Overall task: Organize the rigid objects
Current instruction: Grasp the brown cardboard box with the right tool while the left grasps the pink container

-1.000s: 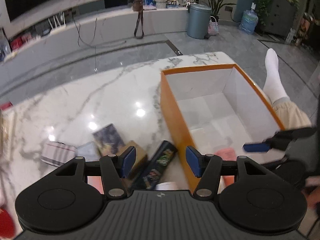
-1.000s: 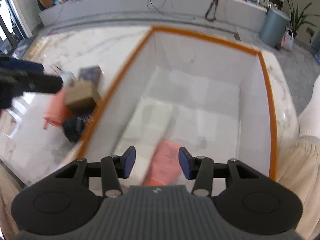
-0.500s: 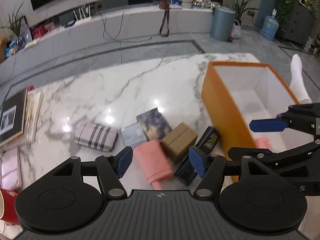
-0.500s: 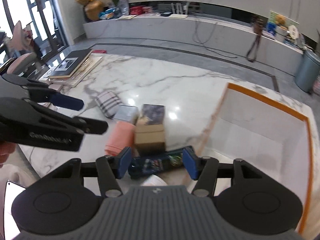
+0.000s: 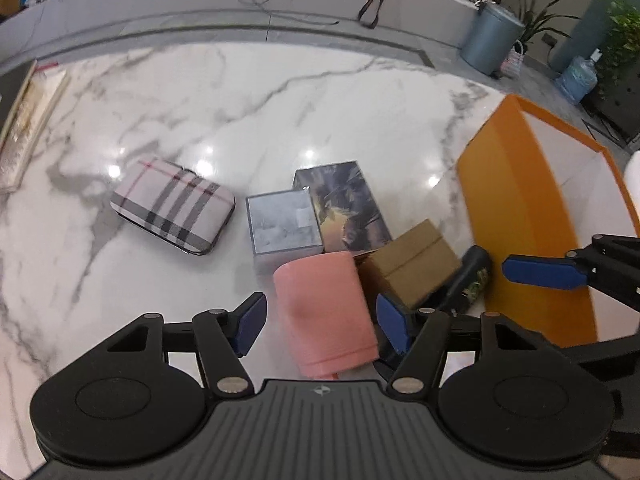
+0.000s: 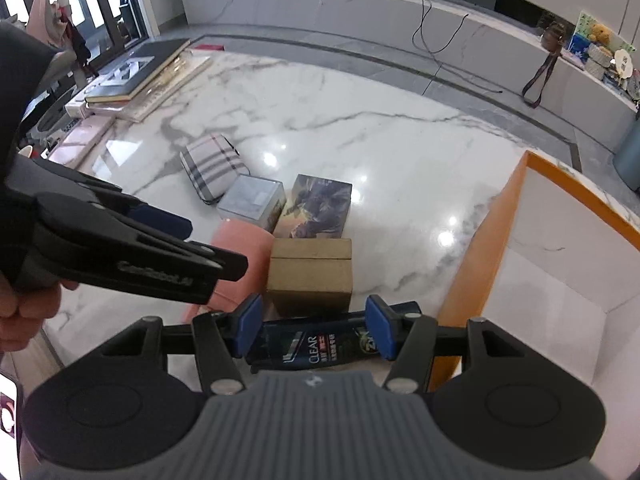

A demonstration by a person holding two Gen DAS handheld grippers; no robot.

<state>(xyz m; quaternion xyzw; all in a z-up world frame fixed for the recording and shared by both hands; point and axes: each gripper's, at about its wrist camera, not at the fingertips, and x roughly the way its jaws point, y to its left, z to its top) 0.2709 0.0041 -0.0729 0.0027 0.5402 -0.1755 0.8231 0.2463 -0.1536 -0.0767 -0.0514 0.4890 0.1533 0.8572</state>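
Hovering over the white marble table [image 5: 168, 96], the left gripper [image 5: 322, 322] has its blue fingers [image 5: 250, 322] on both sides of the pink case [image 5: 326, 312], with a gap on each side; they are closing now but not yet pressing on it. The right gripper [image 6: 312, 328] hangs above the dark shampoo bottle [image 6: 320, 350], which lies flat across its fingers [image 6: 378, 332]; these stand half apart, and I cannot tell if they touch the bottle. Just behind the bottle sits the brown cardboard box [image 6: 310, 276], touching the pink case. Farther back, the dark picture box [image 6: 318, 206] and the small grey box [image 6: 252, 200] lie side by side, and the plaid case [image 6: 212, 164] lies a little apart to the left. The orange box [image 6: 472, 280] with white inside stands open at the right, near the bottle. A stack of books [image 6: 136, 76] rests at the far left edge.
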